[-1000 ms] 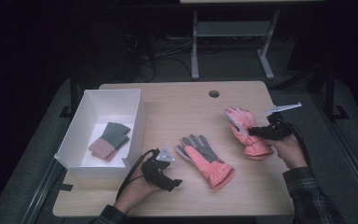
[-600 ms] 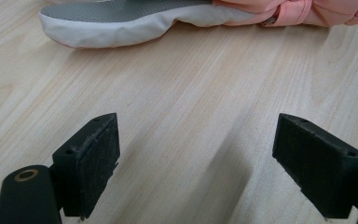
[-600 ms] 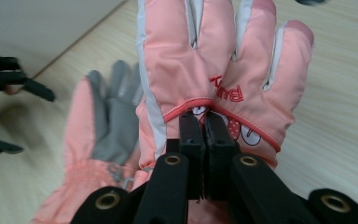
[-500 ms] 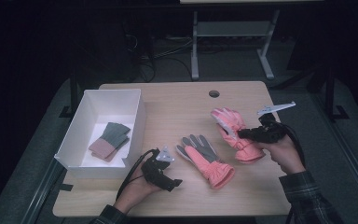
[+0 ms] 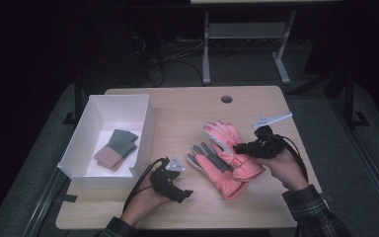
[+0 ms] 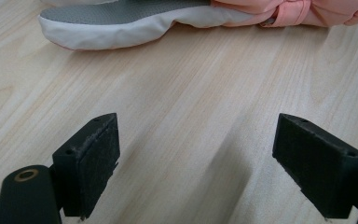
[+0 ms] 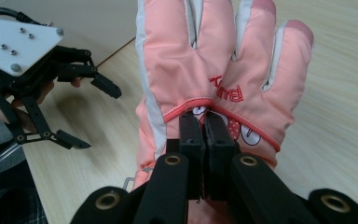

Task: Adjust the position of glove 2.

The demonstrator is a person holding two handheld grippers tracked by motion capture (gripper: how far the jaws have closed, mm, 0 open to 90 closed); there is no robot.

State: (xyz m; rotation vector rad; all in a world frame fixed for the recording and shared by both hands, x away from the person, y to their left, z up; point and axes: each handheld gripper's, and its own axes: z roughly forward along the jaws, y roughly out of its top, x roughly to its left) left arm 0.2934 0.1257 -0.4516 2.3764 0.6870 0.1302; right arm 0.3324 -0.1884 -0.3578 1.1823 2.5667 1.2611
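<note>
The right gripper (image 7: 204,122) is pinching the back of a pink glove (image 7: 214,70) between nearly closed jaws, holding it just over a second pink glove (image 5: 216,167) lying palm-up on the tabletop (image 5: 187,106). The left gripper (image 6: 209,158) is resting nearby, jaws standing wide and empty.

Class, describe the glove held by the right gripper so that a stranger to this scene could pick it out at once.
Start at the wooden table, with its white box on the left. Two pink gloves overlap right of the middle. The held glove is the one nearer the right gripper, pinched at its back, pink side up with red lettering, whereas the other glove lies grey palm up.
</note>
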